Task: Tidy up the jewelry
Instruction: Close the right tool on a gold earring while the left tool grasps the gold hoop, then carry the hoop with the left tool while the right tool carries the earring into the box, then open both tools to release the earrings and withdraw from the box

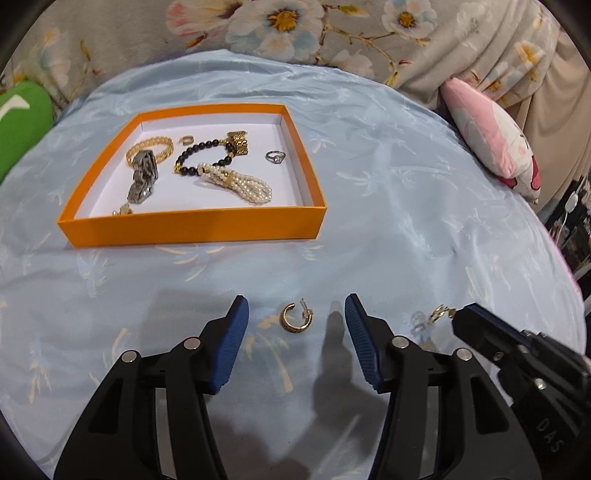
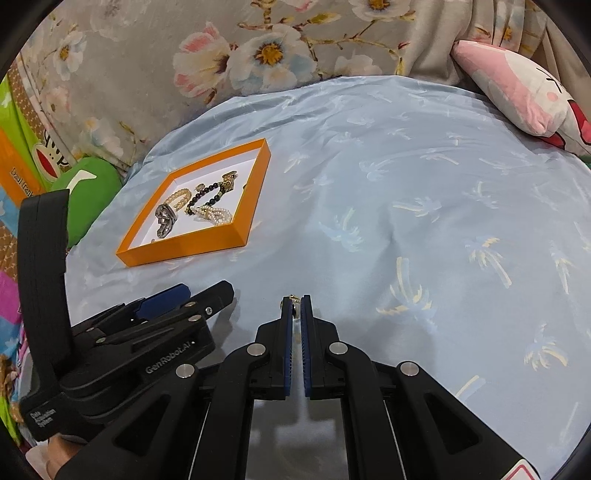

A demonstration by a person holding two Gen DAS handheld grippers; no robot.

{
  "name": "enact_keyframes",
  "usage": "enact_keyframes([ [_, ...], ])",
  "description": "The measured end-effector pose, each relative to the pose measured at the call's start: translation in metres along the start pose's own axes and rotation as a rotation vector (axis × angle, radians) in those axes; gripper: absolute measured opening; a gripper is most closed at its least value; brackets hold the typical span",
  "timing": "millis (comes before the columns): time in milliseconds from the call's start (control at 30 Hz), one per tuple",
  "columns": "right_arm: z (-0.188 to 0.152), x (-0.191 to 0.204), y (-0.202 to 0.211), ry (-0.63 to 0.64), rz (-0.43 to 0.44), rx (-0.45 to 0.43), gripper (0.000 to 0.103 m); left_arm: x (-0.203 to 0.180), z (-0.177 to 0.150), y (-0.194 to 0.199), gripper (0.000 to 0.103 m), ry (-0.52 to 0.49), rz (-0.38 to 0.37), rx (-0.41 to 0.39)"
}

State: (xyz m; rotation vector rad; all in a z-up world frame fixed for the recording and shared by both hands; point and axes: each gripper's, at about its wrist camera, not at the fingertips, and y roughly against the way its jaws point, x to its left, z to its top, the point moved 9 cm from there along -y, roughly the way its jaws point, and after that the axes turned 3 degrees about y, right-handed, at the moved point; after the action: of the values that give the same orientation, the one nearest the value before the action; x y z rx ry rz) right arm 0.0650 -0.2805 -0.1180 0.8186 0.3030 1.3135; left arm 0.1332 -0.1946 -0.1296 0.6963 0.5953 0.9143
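An orange tray (image 1: 192, 230) (image 2: 184, 249) with a white floor holds several pieces: a gold bracelet (image 1: 151, 149), a metal watch band (image 1: 144, 177), a black bead bracelet (image 1: 207, 155), a pearl bracelet (image 1: 236, 182) and a silver ring (image 1: 275, 157). A gold hoop earring (image 1: 295, 318) lies on the blue cloth between the fingers of my open left gripper (image 1: 297, 314). My right gripper (image 2: 295, 306) (image 1: 458, 317) is shut on a small gold earring (image 1: 439, 314) (image 2: 294, 300) at its fingertips, just above the cloth.
The blue palm-print cloth (image 2: 406, 221) covers a round table. A pink pillow (image 1: 491, 136) lies at the far right edge, a green cushion (image 1: 22, 122) at the far left. Floral fabric (image 1: 295, 29) hangs behind. My left gripper (image 2: 177, 299) sits left of the right one.
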Motion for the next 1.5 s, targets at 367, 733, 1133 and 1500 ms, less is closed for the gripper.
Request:
enact_keyframes([
  [367, 0.006, 0.011, 0.006, 0.017, 0.022, -0.013, 0.004, 0.007, -0.002, 0.007, 0.017, -0.008, -0.009, 0.004],
  [733, 0.062, 0.081, -0.011, 0.105, 0.165, -0.048, 0.004, 0.083, 0.058, 0.055, 0.017, 0.082, 0.046, -0.118],
  [1133, 0.081, 0.13, -0.09, 0.133, 0.219, 0.035, 0.004, 0.121, 0.103, 0.017, 0.017, 0.115, 0.058, -0.112],
  [1500, 0.075, 0.11, -0.104, 0.095, 0.181, 0.031, 0.009, 0.139, 0.102, 0.005, 0.037, 0.188, 0.052, -0.124],
])
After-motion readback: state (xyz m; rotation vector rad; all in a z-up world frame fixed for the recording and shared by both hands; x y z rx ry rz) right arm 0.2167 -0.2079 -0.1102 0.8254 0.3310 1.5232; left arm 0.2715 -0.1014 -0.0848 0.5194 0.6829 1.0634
